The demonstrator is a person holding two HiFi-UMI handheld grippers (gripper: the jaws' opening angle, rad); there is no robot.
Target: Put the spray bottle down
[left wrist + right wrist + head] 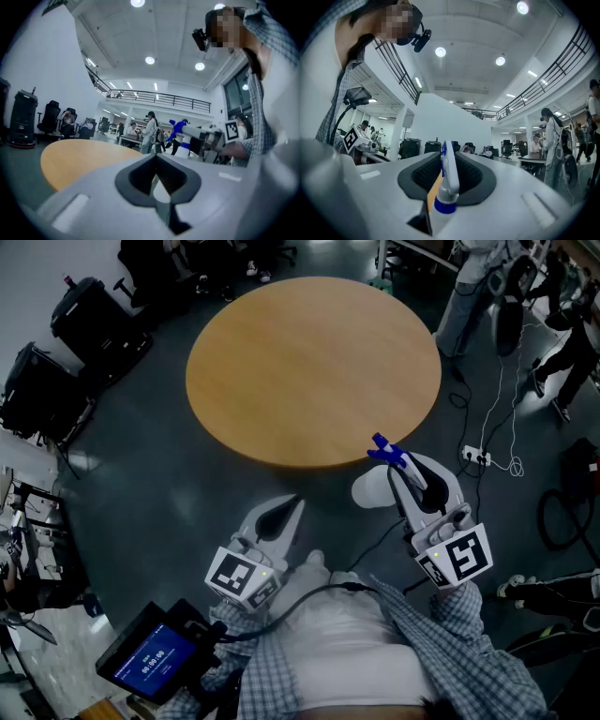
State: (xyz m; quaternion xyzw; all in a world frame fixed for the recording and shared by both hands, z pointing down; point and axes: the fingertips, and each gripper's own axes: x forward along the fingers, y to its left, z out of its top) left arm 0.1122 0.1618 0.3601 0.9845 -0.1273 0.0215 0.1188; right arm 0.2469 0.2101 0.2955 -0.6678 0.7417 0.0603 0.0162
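My right claw (405, 474) is closed on the spray bottle (373, 489), gripping it at the neck just above the blue collar. The blue trigger head (386, 452) sticks out past the tips and the white body hangs below. The bottle's long axis looks roughly upright, so I judge the base is already facing down for a landing.

The bottle is not over the tabletop (309, 362) yet. It hangs just off the near rim, above the dark floor, and the wood lies ahead of the claw and to its left. Setting it down calls for a reach forward and left over the rim, then lowering.

My left claw (284, 517) is pinched together with nothing in it, nearer my body and farther from the bottle. Only 1 claw is needed here, the right.
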